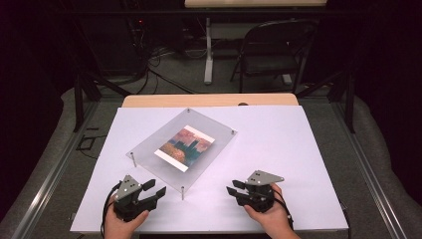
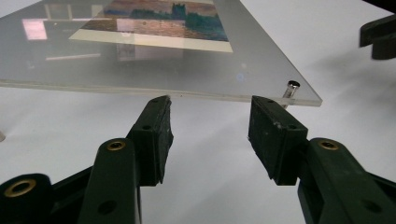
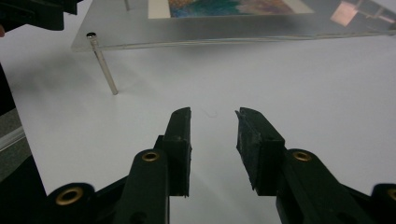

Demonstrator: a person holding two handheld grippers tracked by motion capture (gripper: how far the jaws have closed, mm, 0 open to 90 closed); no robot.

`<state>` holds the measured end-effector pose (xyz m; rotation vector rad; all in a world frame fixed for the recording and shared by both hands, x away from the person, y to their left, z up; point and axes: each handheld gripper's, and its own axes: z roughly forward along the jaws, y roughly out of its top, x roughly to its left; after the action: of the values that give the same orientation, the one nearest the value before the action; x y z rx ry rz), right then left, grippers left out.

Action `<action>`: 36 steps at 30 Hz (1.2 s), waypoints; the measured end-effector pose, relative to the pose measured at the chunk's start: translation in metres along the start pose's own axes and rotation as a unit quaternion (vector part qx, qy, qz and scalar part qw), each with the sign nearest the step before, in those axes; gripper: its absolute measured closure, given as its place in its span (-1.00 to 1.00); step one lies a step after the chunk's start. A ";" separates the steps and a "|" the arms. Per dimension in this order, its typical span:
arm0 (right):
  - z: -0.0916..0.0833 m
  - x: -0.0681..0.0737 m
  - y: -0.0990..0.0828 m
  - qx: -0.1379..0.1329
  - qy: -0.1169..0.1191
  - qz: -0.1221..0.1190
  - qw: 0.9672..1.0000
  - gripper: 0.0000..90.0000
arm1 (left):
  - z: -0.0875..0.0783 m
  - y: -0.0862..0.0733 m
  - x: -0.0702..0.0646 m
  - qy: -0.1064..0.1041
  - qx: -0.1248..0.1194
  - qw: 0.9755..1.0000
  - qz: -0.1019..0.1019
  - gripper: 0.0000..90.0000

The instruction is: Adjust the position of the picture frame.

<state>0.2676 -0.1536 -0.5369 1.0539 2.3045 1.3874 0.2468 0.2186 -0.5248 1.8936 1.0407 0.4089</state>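
Clear panel (image 1: pixel 185 149) on short metal legs stands mid-counter, a colourful print (image 1: pixel 184 148) under it; I can read no writing on it. My left gripper (image 1: pixel 152 191) sits at the panel's 7 o'clock corner, jaws wide apart and empty, tips just short of its near edge. My right gripper (image 1: pixel 234 189) rests at 5 o'clock, jaws parted, empty, with bare white counter (image 1: pixel 283 149) around it.

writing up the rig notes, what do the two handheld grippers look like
Both are black. The left gripper and right gripper each carry a grey three-cornered plate on top and trail a black cable toward the person. Up close the fingers are blocky black pads on arms with brass-coloured rivets. Bare hands hold them; no sleeves visible.
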 end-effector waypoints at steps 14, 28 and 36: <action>0.061 0.041 0.016 0.017 0.069 -0.017 0.997 0.52 | -0.001 0.001 0.001 -0.011 -0.001 1.000 -0.014 0.21; 0.093 0.066 0.015 0.015 0.098 -0.018 0.995 0.67 | -0.002 0.000 0.005 -0.009 -0.003 1.000 -0.024 0.22; 0.106 0.075 0.017 0.017 0.107 -0.010 0.994 0.76 | -0.002 0.000 0.007 -0.009 -0.001 1.000 -0.028 0.22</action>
<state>0.2798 -0.0268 -0.5662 0.9281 2.4899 1.5248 0.2496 0.2254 -0.5244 1.8588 1.0786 0.3612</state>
